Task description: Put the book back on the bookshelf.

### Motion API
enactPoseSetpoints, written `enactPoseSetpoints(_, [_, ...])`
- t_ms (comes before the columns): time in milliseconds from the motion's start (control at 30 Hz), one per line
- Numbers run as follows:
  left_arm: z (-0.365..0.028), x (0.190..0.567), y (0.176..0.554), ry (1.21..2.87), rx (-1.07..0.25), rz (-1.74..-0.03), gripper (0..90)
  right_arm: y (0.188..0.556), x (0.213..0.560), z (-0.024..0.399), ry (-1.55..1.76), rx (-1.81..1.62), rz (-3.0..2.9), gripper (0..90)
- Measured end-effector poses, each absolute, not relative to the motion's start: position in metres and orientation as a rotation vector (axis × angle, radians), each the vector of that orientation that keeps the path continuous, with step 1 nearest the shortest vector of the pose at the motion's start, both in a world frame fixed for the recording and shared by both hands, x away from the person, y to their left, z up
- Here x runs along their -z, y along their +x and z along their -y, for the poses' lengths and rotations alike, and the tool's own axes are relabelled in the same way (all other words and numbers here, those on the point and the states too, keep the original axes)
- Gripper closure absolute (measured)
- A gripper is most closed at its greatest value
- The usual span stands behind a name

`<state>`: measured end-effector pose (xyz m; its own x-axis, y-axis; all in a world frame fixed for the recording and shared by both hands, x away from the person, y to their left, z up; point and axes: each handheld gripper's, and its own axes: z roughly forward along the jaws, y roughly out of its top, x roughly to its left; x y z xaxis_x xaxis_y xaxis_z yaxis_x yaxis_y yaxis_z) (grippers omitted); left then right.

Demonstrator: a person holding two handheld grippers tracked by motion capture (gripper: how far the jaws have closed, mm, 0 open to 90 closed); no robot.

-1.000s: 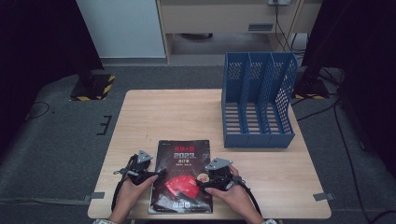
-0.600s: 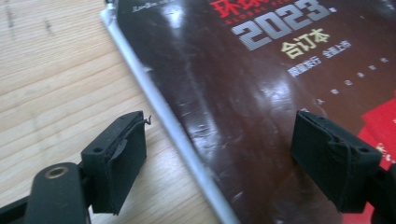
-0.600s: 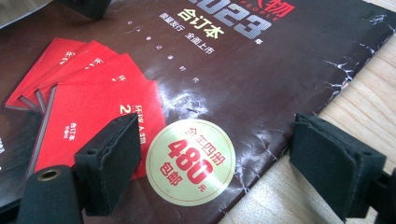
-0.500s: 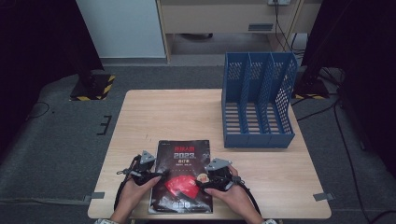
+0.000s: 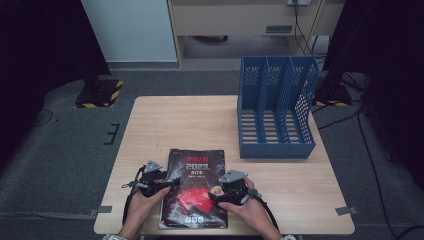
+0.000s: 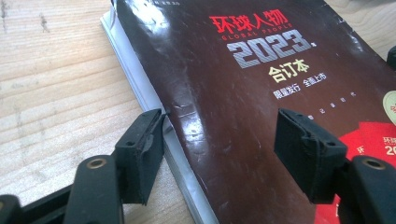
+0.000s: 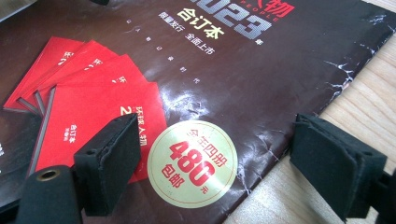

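I hold a gripper in each hand at the near edge of a wooden bench (image 5: pixel 200 120). A dark, glossy magazine (image 5: pixel 196 187) lies flat between them, near the front edge, with "2023" and red cards printed on its cover. My left gripper (image 6: pixel 219 140) is spread wide at the magazine's left edge: one jaw is at the page edges, the other is over the cover. My right gripper (image 7: pixel 215 158) is also spread, straddling the creased right edge, one jaw over the red cards and the other over bare wood. At the far right stands a blue file rack (image 5: pixel 276 115), well apart from the magazine.
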<state>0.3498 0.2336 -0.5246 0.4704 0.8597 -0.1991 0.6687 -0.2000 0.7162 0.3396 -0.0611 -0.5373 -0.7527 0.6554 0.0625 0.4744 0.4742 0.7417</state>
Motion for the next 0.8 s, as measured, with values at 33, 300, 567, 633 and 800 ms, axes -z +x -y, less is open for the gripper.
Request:
enactPoseSetpoints(33, [-0.233, 0.522, 0.349, 1.919, -0.279, -1.246, 37.8, 0.34, 0.537, 0.061, 0.973, -1.145, -2.492, 16.5])
enactPoseSetpoints(300, [-0.223, 0.516, 0.344, 1.948, -0.282, -1.174, 40.2, 0.34, 0.537, 0.061, 0.971, -1.145, -2.492, 16.5])
enactPoseSetpoints(567, [-0.218, 0.51, 0.34, 1.926, -0.274, -1.112, 53.7, 0.34, 0.537, 0.061, 0.973, -1.147, -2.492, 16.5])
enactPoseSetpoints(633, [-0.215, 0.51, 0.339, 1.931, -0.272, -1.102, 54.2, 0.34, 0.537, 0.061, 0.973, -1.147, -2.492, 16.4])
enactPoseSetpoints(800, [-0.207, 0.508, 0.335, 1.967, -0.279, -1.075, 56.4, 0.34, 0.537, 0.061, 0.973, -1.147, -2.492, 16.5])
